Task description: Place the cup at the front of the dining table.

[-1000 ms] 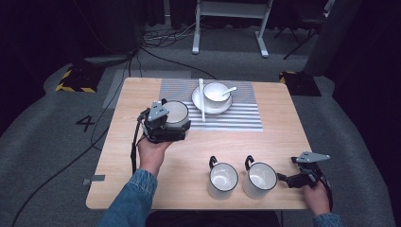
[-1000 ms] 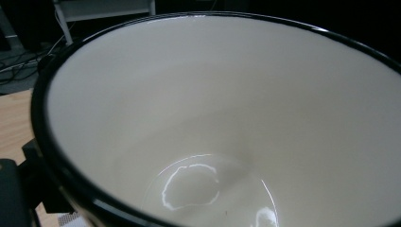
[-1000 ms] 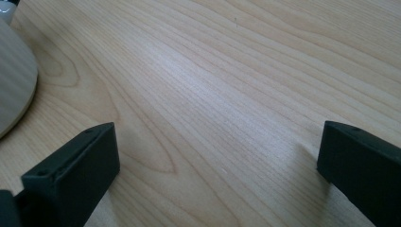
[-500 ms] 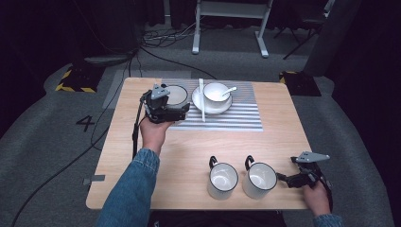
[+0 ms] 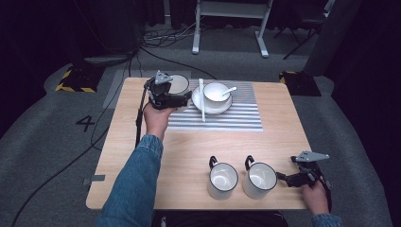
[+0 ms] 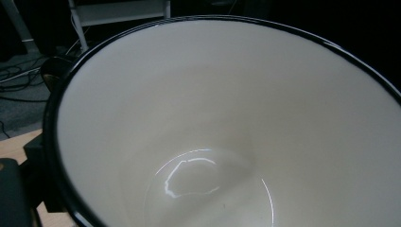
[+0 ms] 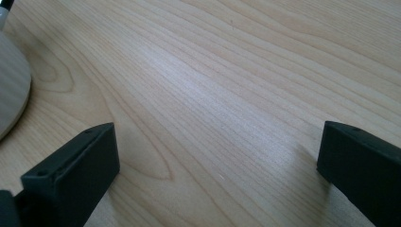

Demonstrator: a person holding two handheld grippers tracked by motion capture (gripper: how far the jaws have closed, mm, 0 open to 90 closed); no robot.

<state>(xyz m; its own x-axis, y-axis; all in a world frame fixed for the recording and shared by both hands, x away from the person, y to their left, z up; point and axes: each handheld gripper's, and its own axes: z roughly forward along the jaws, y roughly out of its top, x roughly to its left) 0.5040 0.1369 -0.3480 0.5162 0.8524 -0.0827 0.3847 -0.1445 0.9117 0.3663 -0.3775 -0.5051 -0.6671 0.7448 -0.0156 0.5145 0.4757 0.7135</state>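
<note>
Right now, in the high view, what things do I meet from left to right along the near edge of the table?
Left mug → right mug → right gripper, with the person's right hand behind it.

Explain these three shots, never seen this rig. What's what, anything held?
No robot here: a person holds a two-jaw claw in each hand at a wooden table. The high view looks down from above; the other two come from cameras riding on each claw.

The left claw holds a black-rimmed white mug at the far left of the table, beside a striped mat; its own camera looks straight into that mug. The right claw rests open near the front right corner, jaws wide apart over bare wood.

On the mat: a plate with a bowl and spoon, plus chopsticks. Two mugs stand near the front.
</note>
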